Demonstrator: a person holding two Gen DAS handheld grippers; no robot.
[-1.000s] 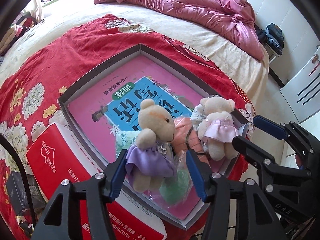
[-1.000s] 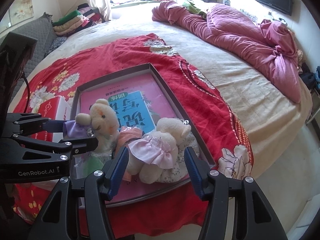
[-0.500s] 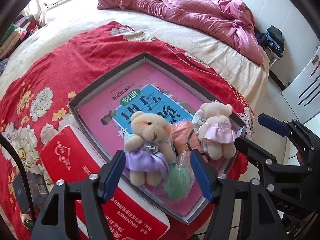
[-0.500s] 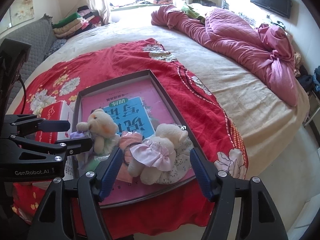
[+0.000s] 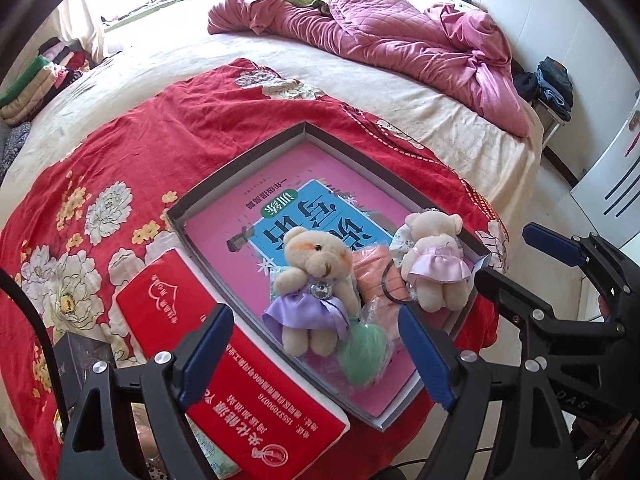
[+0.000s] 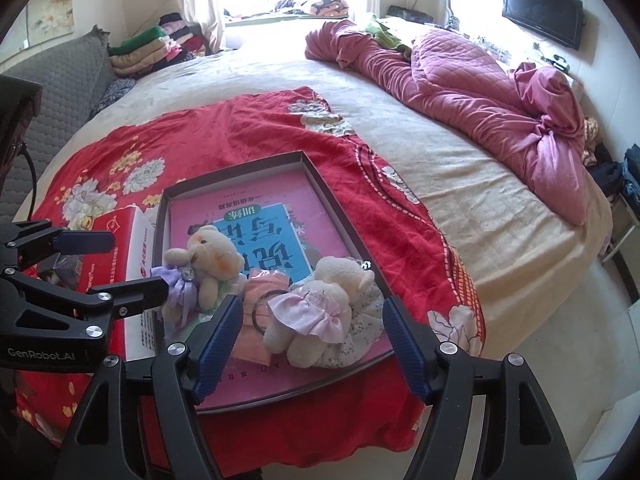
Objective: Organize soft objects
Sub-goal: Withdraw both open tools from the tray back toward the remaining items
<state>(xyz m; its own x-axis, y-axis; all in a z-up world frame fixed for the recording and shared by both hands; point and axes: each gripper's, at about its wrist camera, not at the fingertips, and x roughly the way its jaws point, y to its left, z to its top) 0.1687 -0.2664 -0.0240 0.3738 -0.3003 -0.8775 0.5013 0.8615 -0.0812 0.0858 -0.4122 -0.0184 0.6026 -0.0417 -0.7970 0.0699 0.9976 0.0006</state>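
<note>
Rumpled red floral bedspread (image 5: 160, 152), shallow rectangular tray (image 5: 240, 168), two plush bears (image 5: 316, 292) inside

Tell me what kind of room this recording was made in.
Most likely a home bedroom: a large bed with a cream sheet, a rumpled pink quilted duvet on it, and a black wall-mounted television beside it.

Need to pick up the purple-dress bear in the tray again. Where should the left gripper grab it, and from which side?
Grip the purple-dress bear across its dress-covered torso, coming from above. It lies face up in the tray, so its sides are exposed. The left gripper, jaws opening, already straddles it.
</note>
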